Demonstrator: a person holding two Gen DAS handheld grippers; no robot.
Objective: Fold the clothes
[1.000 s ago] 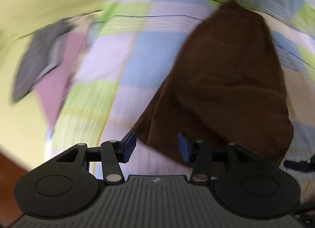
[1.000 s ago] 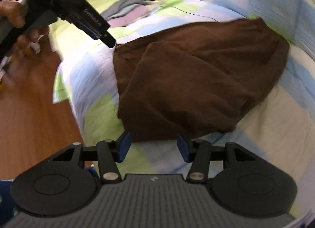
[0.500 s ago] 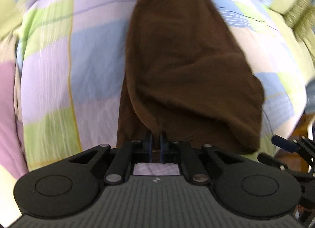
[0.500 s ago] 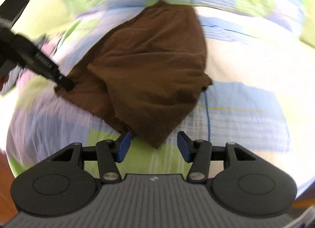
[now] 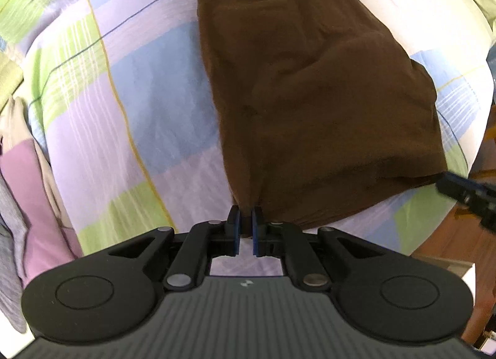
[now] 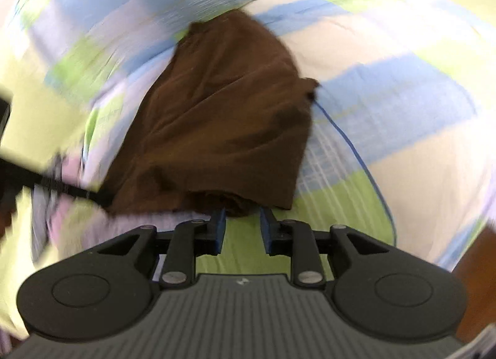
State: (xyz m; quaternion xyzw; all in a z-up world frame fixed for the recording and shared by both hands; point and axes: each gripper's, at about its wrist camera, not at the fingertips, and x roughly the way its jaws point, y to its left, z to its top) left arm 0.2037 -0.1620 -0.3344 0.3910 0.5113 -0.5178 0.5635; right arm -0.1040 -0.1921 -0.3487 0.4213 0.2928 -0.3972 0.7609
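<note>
left wrist view: brown garment lies spread on the checked bedcover, long axis running away from the camera, its near edge bunched toward the lens. left gripper has its blue pads drawn almost together, pinching the near corner of the brown cloth; a narrow fold of fabric sits between them. right gripper enters at the right edge, tip at the garment's other near corner; its jaw state is not readable from this view. folded pink and grey clothes lie at the left margin, well apart from the brown piece. wooden floor shows beyond the bed edge on the right.

right wrist view: frame is motion-blurred. right gripper jaws are closing, pads still apart; the rolled near hem of the brown garment sits just at or between the fingertips, and contact with the pads cannot be told. left gripper appears as a dark bar at the left, its tip on the garment's left corner. bedcover surrounds the cloth on all sides.
</note>
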